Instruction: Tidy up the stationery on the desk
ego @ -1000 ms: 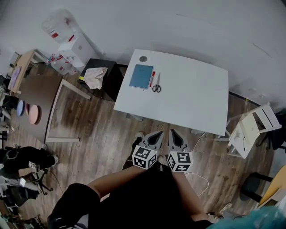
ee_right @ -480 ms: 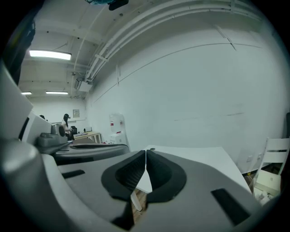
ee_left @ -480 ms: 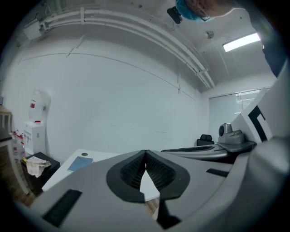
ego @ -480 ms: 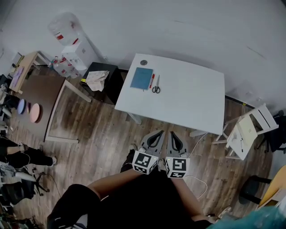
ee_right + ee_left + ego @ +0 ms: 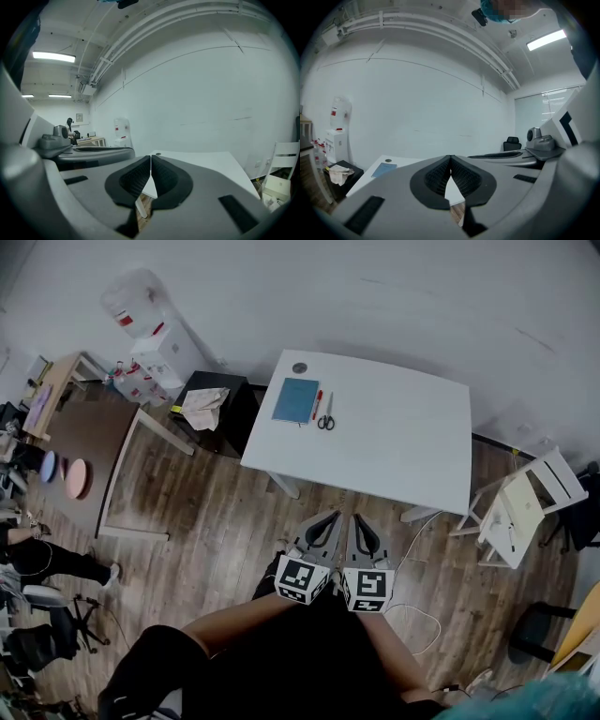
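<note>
we see both grippers held low in front of us above the wooden floor (image 5: pixel 216 512), side by side and well short of the white desk (image 5: pixel 403 446). the left gripper (image 5: pixel 327 518) has its 2 jaws pressed together tip to tip, with nothing between them; in the left gripper view (image 5: pixel 450 161) only a sliver of desk edge and floor shows through the gap behind the tips. the right gripper (image 5: pixel 357 519) is the same: jaws closed on each other and empty, as the right gripper view (image 5: pixel 150 161) shows.

the stationery lies in a group near the desk's far left corner. a blue notebook (image 5: pixel 296 399) lies flat, a red pen (image 5: pixel 318 405) sits just beside its right edge, and a pair of scissors (image 5: pixel 326 417) lies just right of the pen. a small round grey object (image 5: pixel 299 367) sits behind the notebook, near the desk's back edge.

left of the desk stands a black side table (image 5: pixel 225 399) with a crumpled cloth (image 5: pixel 202 407) on it, and a water dispenser (image 5: pixel 141 324) beyond. a white chair (image 5: pixel 525 507) stands at the desk's right.
</note>
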Demonstrator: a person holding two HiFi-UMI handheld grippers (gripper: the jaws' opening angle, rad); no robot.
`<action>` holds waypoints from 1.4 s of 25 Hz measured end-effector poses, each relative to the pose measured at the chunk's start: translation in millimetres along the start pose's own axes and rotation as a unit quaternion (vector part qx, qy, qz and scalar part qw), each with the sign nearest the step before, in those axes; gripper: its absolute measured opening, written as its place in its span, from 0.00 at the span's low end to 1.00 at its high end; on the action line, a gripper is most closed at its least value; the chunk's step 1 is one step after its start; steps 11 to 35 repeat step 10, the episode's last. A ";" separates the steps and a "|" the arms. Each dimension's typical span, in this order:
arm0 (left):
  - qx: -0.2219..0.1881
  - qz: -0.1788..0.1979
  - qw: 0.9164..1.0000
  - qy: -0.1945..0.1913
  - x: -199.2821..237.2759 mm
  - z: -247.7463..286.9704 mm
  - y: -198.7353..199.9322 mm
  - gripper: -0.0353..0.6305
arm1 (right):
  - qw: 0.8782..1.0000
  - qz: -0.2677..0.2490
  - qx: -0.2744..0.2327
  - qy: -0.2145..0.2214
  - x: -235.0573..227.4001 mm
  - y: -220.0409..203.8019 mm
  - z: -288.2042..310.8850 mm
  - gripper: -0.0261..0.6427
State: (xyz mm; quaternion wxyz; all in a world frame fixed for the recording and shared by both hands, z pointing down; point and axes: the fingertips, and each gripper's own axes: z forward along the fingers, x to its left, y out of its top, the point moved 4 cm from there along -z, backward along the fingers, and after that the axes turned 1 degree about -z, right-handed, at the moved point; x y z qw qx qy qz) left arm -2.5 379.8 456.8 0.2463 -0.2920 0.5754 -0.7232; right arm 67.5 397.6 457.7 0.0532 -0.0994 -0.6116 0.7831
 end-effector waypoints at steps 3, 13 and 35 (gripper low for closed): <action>0.002 0.003 1.000 -0.001 -1.2 0.8 0.1 0.07 | 1.000 0.002 -0.007 -0.005 -3.3 1.8 -1.2 0.09; 0.001 0.011 1.000 0.000 -3.4 2.2 1.6 0.07 | 1.000 -0.001 0.000 -0.008 -6.7 -1.2 0.2 0.09; 0.001 0.011 1.000 0.000 -3.4 2.2 1.6 0.07 | 1.000 -0.001 0.000 -0.008 -6.7 -1.2 0.2 0.09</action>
